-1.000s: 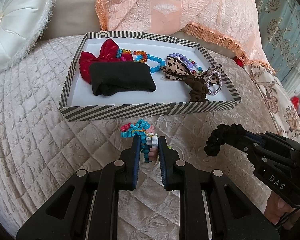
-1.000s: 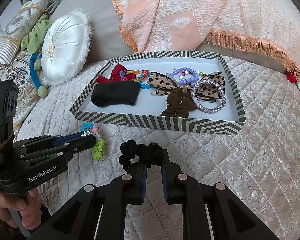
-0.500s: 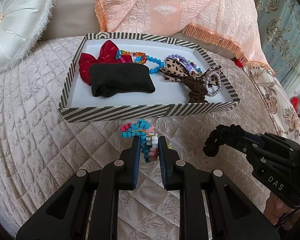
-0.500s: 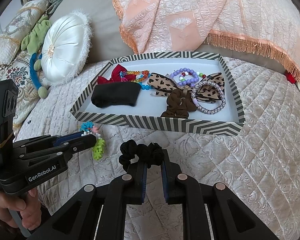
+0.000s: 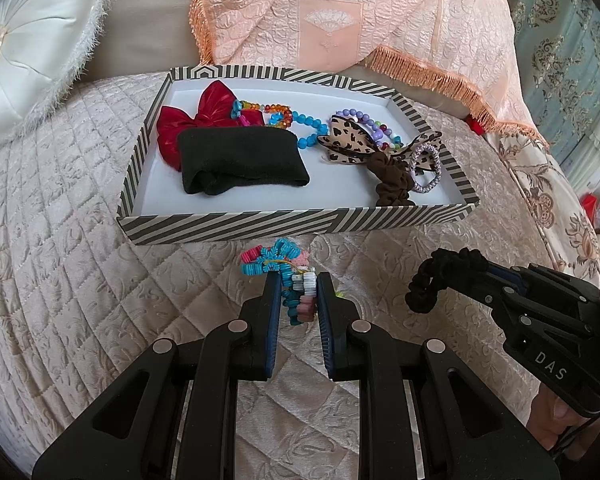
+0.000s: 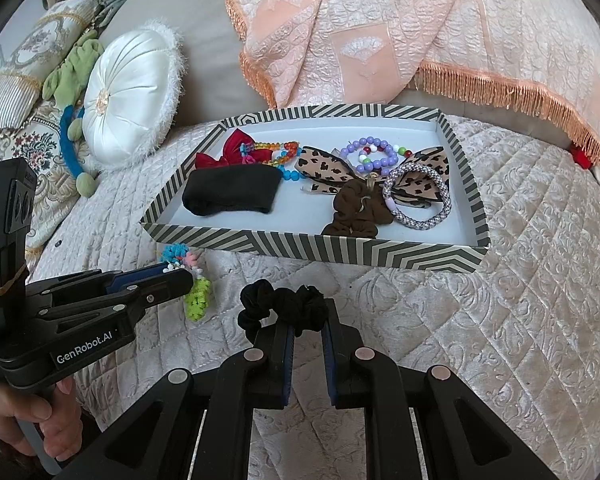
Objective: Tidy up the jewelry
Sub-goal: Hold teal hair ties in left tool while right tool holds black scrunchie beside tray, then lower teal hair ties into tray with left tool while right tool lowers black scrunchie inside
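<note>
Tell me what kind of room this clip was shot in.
Most likely a bedroom, on a bed: the striped tray sits on a quilted cream bedspread, with a round white satin cushion and a peach fringed throw piled behind it.

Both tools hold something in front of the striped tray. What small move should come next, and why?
Probably carry the right tool forward over the striped tray and release the black scrunchie there. The tray's near middle floor looks bare, and both the scrunchie and the left tool's colourful bracelet are outside it.
</note>
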A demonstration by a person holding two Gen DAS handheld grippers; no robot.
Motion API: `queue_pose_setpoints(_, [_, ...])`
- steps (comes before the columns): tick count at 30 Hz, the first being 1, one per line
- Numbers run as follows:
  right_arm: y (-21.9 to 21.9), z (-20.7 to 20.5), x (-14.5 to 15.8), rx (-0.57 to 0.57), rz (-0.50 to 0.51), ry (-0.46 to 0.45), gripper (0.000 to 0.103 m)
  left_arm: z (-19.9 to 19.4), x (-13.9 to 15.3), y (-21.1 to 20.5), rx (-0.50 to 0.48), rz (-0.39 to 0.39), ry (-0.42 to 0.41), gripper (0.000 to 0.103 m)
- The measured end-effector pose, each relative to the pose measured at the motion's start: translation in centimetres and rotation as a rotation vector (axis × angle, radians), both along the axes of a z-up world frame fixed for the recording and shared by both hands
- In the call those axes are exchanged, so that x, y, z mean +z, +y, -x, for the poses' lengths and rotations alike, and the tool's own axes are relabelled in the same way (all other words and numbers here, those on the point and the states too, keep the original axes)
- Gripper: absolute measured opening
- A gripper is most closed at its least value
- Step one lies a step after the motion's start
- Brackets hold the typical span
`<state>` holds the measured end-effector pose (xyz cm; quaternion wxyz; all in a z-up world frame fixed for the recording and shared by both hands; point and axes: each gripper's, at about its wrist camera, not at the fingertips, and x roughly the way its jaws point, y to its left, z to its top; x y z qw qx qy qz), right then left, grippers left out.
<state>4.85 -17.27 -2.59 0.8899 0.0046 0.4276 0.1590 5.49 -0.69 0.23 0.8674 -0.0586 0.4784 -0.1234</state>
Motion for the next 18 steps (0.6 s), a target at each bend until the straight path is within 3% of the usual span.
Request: queue_pose_setpoints(18, [-0.03, -0.02, -0.02, -0.003, 0.001, -0.004, 0.012, 0.04, 0.06, -0.17, -0.004, 0.006, -0.002, 0.016])
